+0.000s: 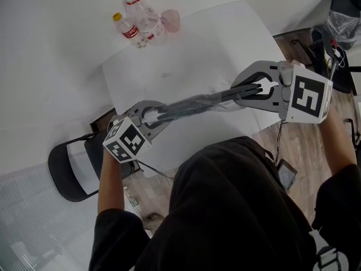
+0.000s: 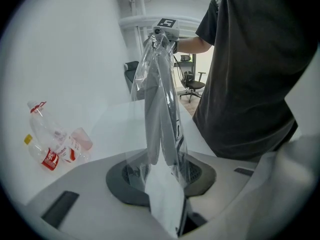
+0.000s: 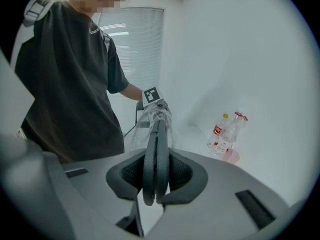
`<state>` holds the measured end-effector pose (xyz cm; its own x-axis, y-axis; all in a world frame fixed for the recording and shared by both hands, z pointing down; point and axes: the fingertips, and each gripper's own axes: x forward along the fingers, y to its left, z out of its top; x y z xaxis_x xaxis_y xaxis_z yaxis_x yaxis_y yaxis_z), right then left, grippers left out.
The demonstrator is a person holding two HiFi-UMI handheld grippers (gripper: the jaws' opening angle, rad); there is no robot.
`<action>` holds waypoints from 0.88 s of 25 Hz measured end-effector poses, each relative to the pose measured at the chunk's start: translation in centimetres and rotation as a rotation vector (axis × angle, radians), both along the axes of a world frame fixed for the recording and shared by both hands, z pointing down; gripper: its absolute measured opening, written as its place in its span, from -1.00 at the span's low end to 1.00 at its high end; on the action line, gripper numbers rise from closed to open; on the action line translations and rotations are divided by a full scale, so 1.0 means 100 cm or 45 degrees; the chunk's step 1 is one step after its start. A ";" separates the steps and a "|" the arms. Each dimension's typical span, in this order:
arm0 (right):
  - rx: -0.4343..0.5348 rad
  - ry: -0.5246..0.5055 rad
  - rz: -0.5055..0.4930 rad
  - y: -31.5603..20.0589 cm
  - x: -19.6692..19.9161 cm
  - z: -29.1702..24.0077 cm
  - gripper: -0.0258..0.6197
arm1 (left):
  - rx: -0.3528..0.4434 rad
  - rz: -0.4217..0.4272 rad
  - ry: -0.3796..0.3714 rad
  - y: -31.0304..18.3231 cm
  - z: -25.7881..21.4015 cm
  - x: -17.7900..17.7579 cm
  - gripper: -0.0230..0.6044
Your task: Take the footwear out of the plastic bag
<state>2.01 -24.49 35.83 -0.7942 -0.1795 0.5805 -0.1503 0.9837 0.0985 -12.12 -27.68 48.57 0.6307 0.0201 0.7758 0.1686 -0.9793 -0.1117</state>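
Note:
A pair of flat grey slippers (image 1: 194, 103) lies pressed together inside a clear plastic bag (image 1: 217, 107), stretched in the air between both grippers over the white table (image 1: 186, 44). My left gripper (image 1: 151, 116) is shut on the bag's end; in the left gripper view the bag (image 2: 150, 84) rises from the jaws (image 2: 161, 173) with the slippers (image 2: 167, 119) inside. My right gripper (image 1: 256, 89) is shut on the other end. In the right gripper view its pads clamp the two dark soles (image 3: 156, 159), and the crumpled bag (image 3: 150, 118) sits further along, near the left gripper.
Two plastic bottles (image 1: 138, 26) and a pink cup (image 1: 171, 20) stand at the table's far corner; they also show in the gripper views (image 2: 50, 146) (image 3: 225, 134). A black folding chair (image 1: 73, 171) stands at the left. An office chair (image 1: 338, 21) is at the right.

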 end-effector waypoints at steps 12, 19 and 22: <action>0.024 0.020 0.015 -0.001 0.008 -0.001 -0.68 | 0.053 0.002 0.053 -0.010 0.007 0.003 -0.54; 0.050 0.030 0.011 -0.002 0.008 -0.005 -0.68 | 0.087 -0.005 0.068 -0.015 0.007 -0.001 -0.54; 0.045 0.006 0.005 -0.001 0.026 -0.024 -0.68 | 0.138 -0.038 0.033 -0.019 -0.005 0.001 -0.72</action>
<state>4.58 -24.63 33.43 -0.7906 -0.2029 0.5777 -0.1535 0.9790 0.1338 -12.00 -29.60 48.10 0.6494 -0.0823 0.7560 0.1353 -0.9658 -0.2214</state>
